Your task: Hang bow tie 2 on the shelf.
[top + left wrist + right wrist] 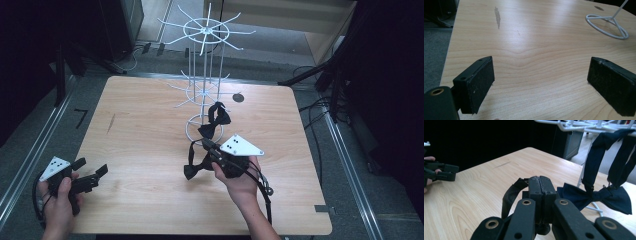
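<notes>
Right gripper (pixel 540 185) pinched on strap (pixel 510 195) of a black bow tie (pixel 196 167) above the table (pixel 140 130); left gripper (pixel 540 82) spread, empty; second bow tie (pixel 599 195) hung from white rack (pixel 205 75) just beyond.

Overall dim, bluish cast. High view: table (pixel 150 125) evenly lit, corners and side edges of the frame near black, soft low-res detail, faint shadows at frame centre. Left gripper view: broad pale glare on the wood at upper centre, near pads (pixel 477 83) slightly soft. Right gripper view: black upper left, brighter upper right, bow tie (pixel 599 197) sharp, close gripper parts along the bottom blurred.
</notes>
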Demonstrator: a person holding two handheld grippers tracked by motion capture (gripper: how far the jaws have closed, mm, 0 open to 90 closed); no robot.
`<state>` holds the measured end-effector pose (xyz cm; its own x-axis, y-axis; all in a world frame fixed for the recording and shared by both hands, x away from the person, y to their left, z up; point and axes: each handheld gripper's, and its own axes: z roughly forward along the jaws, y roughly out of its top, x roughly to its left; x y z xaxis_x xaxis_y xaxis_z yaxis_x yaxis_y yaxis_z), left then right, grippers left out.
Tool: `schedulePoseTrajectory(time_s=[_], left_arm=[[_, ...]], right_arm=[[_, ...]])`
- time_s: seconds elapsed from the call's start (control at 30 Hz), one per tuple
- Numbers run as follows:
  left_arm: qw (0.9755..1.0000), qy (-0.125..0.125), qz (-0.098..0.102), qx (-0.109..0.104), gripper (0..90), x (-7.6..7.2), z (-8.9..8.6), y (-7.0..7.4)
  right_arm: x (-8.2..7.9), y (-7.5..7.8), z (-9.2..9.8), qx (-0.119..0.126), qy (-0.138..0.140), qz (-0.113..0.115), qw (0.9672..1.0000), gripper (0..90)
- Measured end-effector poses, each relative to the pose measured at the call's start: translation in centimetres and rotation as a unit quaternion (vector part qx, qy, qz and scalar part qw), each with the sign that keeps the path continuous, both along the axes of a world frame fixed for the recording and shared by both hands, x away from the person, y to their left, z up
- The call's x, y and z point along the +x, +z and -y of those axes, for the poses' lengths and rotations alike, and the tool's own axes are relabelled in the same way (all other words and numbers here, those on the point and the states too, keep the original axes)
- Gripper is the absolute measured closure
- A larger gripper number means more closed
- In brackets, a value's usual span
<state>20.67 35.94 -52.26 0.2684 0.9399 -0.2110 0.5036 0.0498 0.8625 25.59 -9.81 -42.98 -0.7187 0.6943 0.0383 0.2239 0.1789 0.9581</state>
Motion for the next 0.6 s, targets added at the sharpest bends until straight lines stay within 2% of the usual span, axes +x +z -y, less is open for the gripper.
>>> schedulePoseTrajectory(time_s=[0.6], left_arm=[[1.0000,-0.001,0.000,0.001,7.7,0.0,0.0,0.0]], right_arm=[[0.3,1.6,-0.3,0.009,0.000,0.013,0.9999,90.0]])
